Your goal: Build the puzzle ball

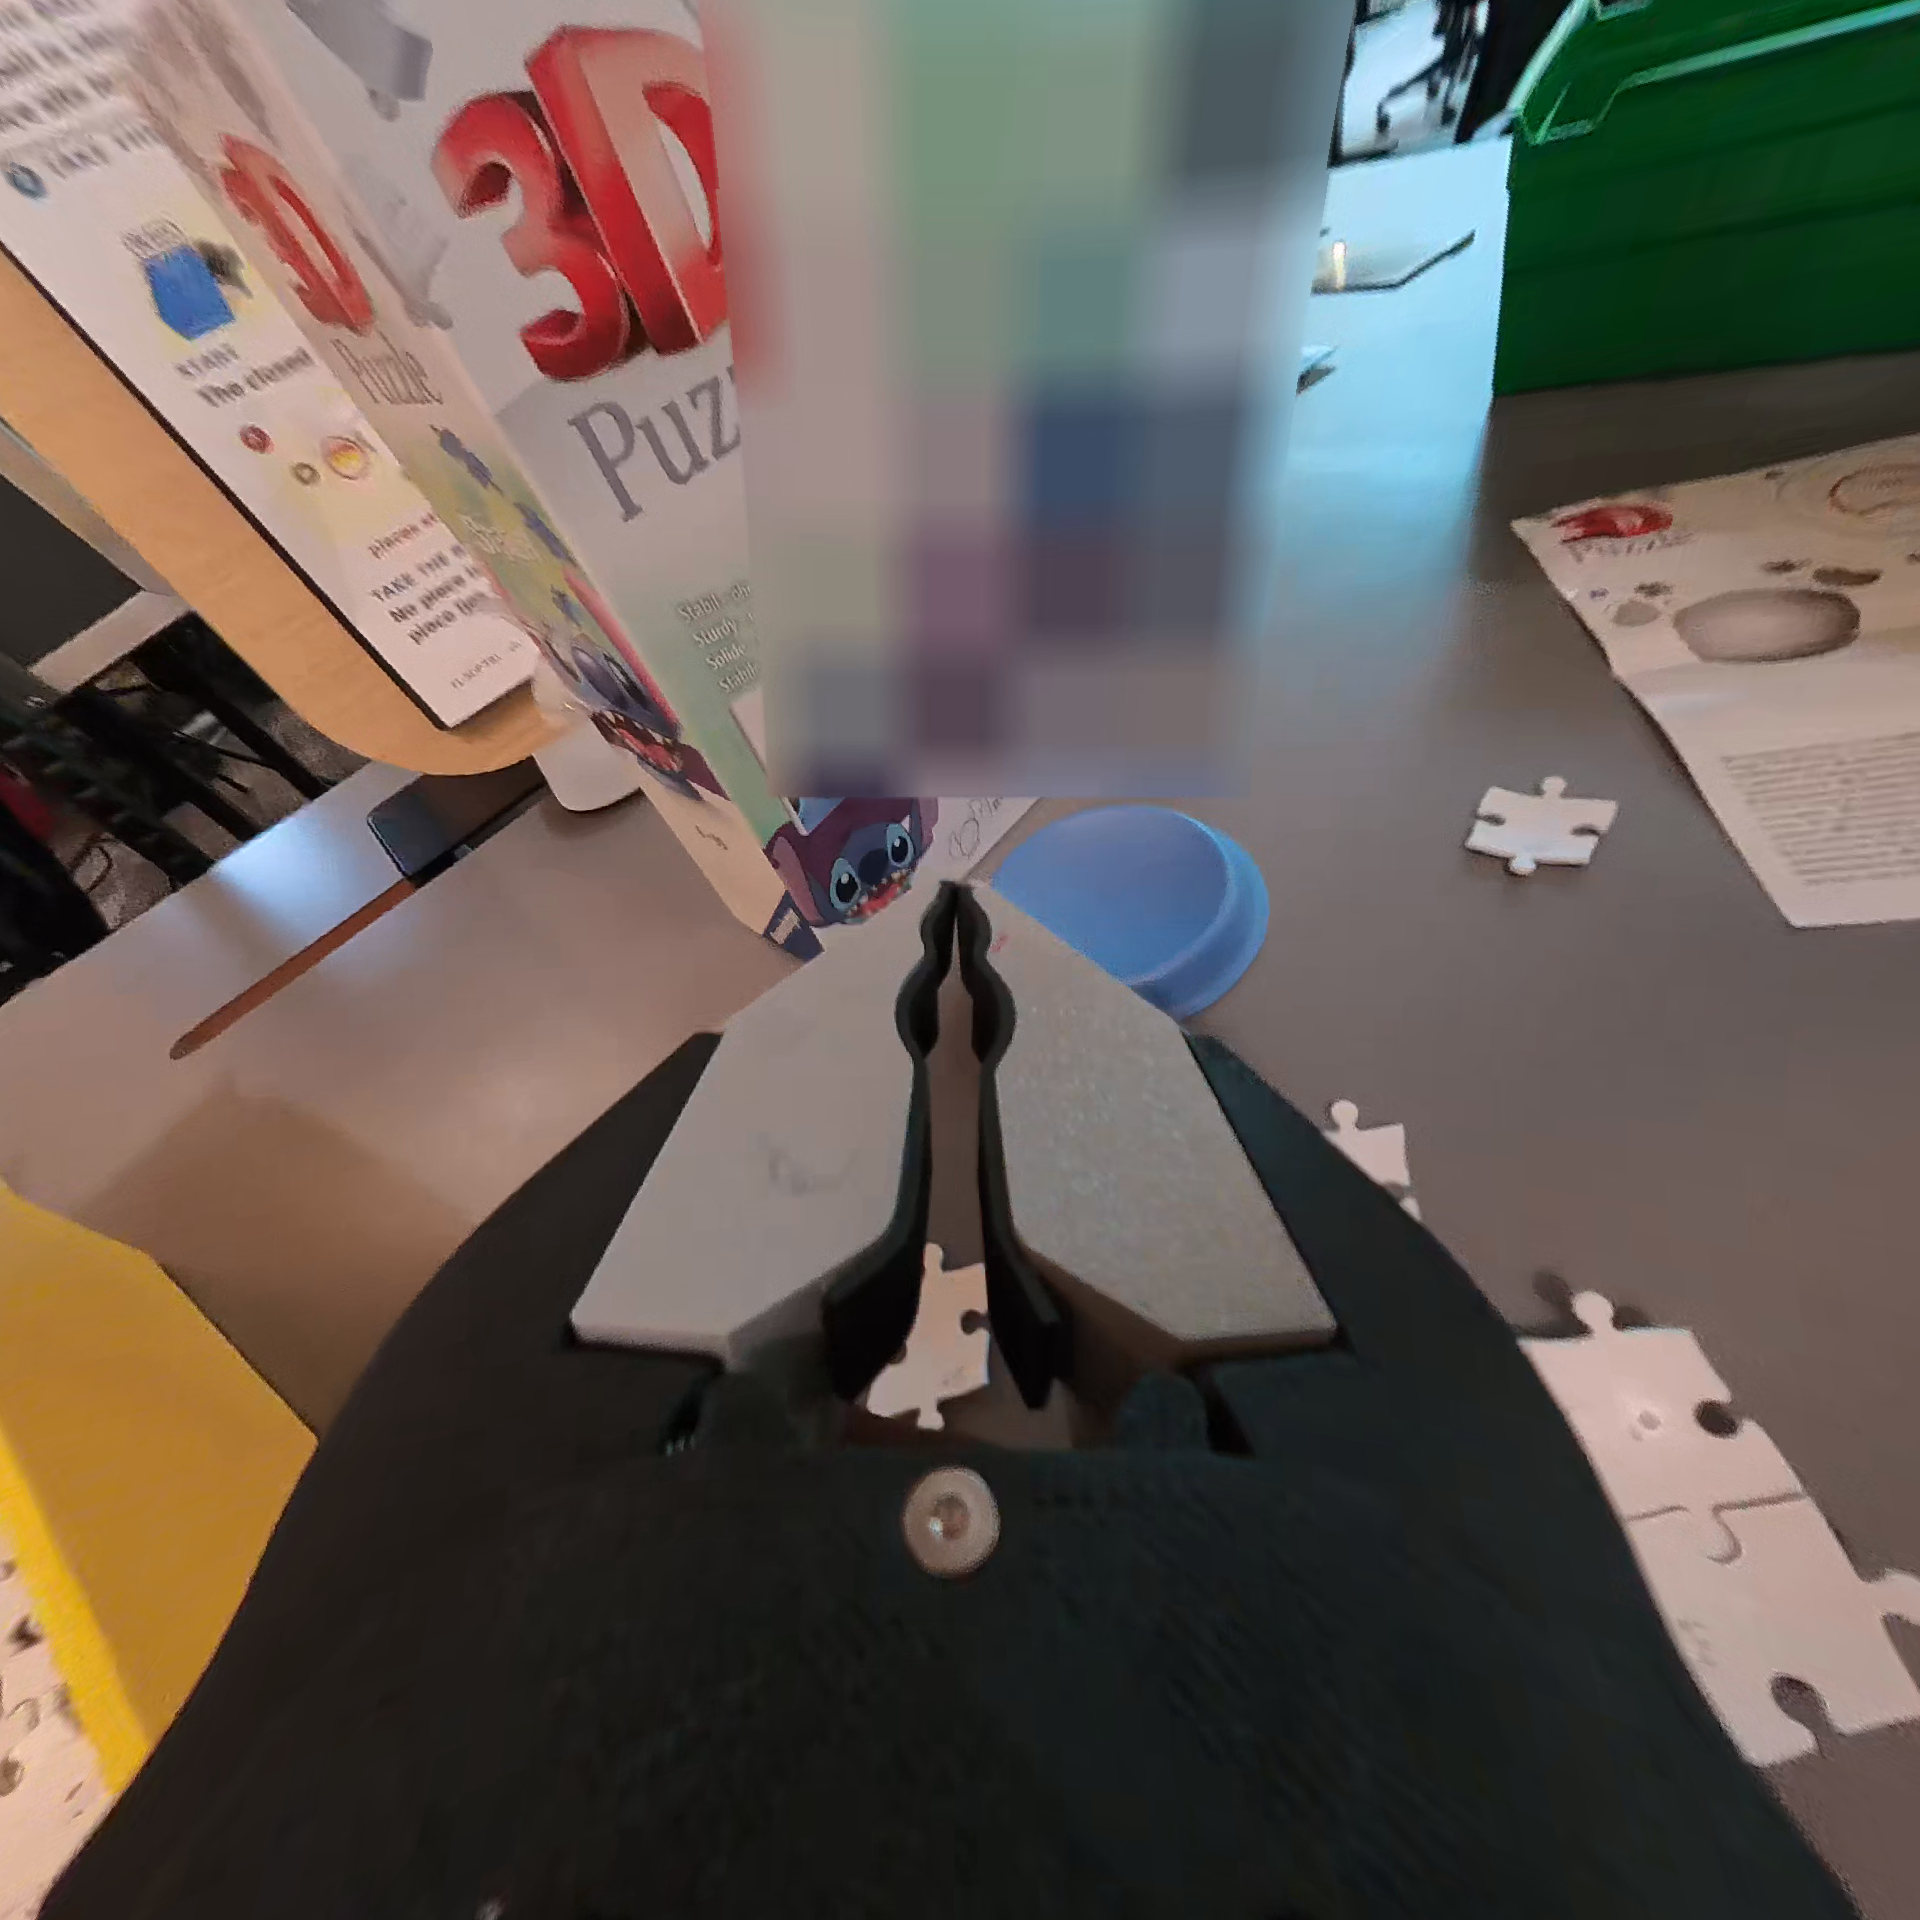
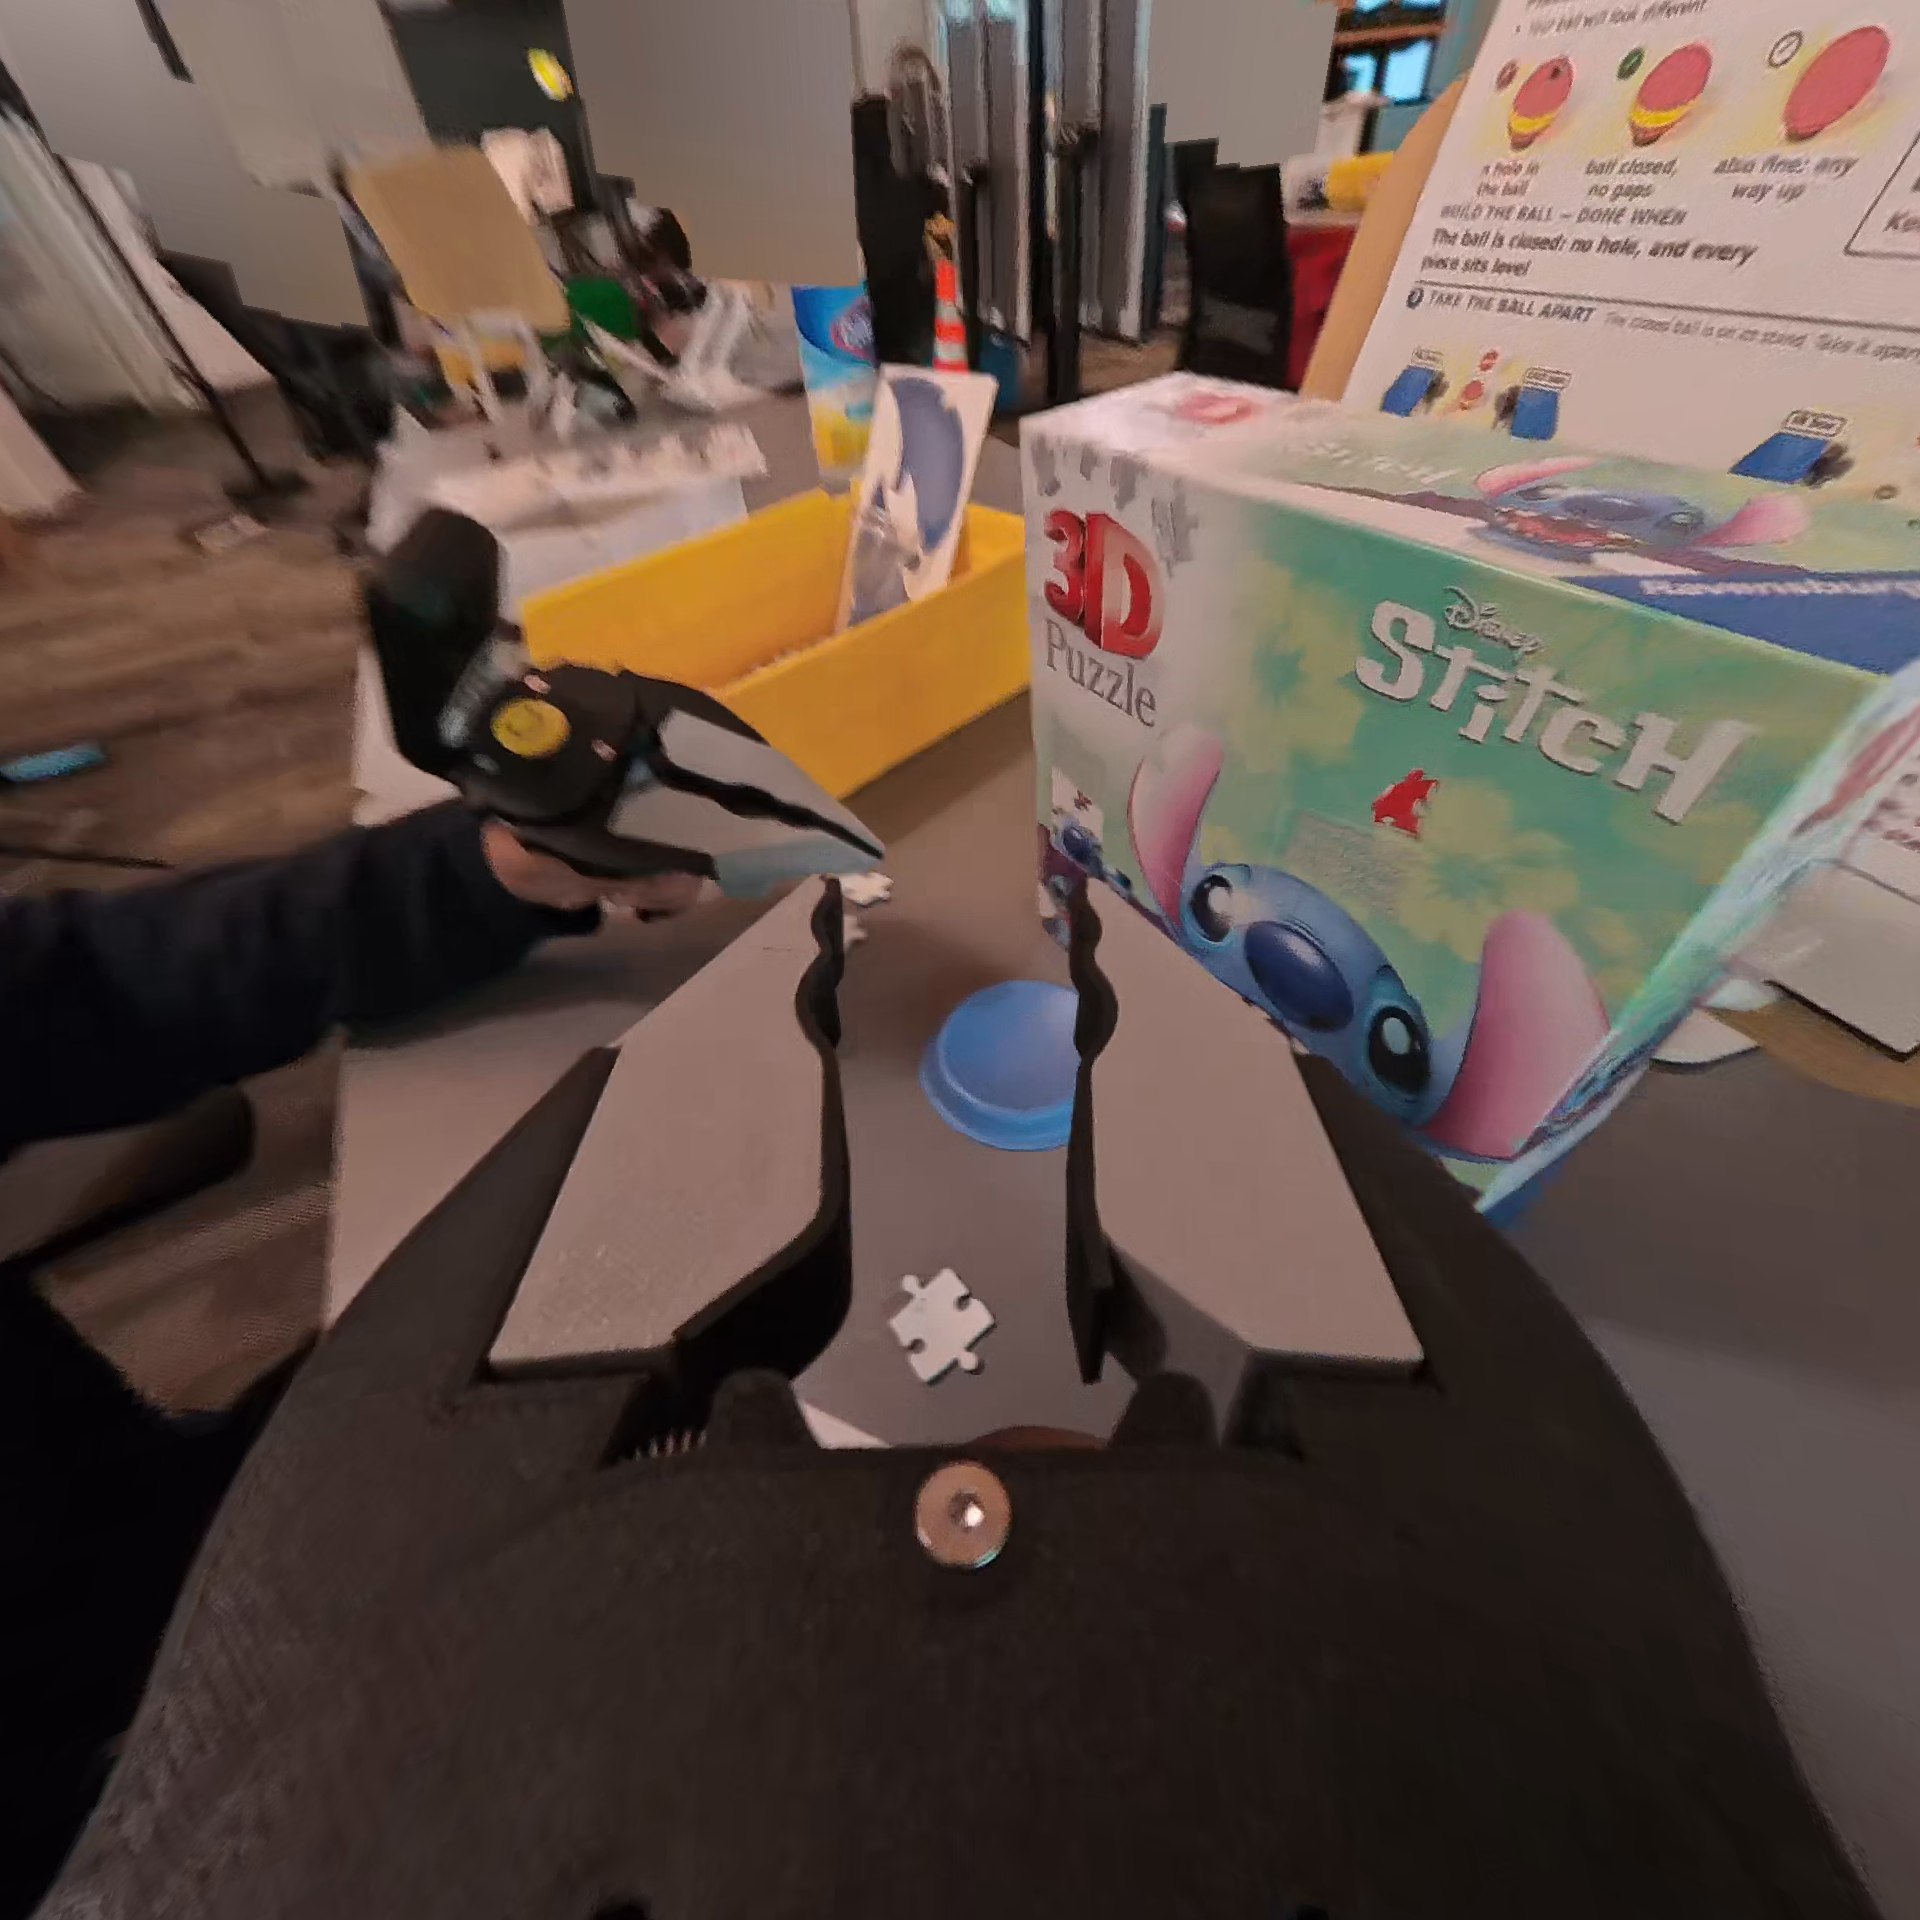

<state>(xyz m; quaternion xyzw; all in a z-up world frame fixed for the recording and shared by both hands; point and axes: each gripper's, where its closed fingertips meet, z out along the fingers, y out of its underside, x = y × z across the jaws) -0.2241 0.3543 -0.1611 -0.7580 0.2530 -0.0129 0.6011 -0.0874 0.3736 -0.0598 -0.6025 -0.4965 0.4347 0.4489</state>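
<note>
A yellow bin (image 2: 831, 675) on the grey table (image 2: 1662, 1351) holds an upright printed card (image 2: 914, 488). Loose white puzzle pieces (image 1: 1543, 826) lie flat beside a blue stand (image 1: 1143, 904), rim down, near the puzzle box (image 2: 1455, 779). The left gripper (image 1: 951, 894) has its fingers pressed together on nothing, while the right gripper (image 2: 951, 914) has its fingers spread above one piece (image 2: 940, 1325).

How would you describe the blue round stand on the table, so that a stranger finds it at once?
Start at the big colourful puzzle box standing on the grey table. Just in front of its lower corner lies the blue stand, a low round disc with a wider rim at its base. It is the only blue, round thing there; the puzzle pieces near it are flat and white.
</note>
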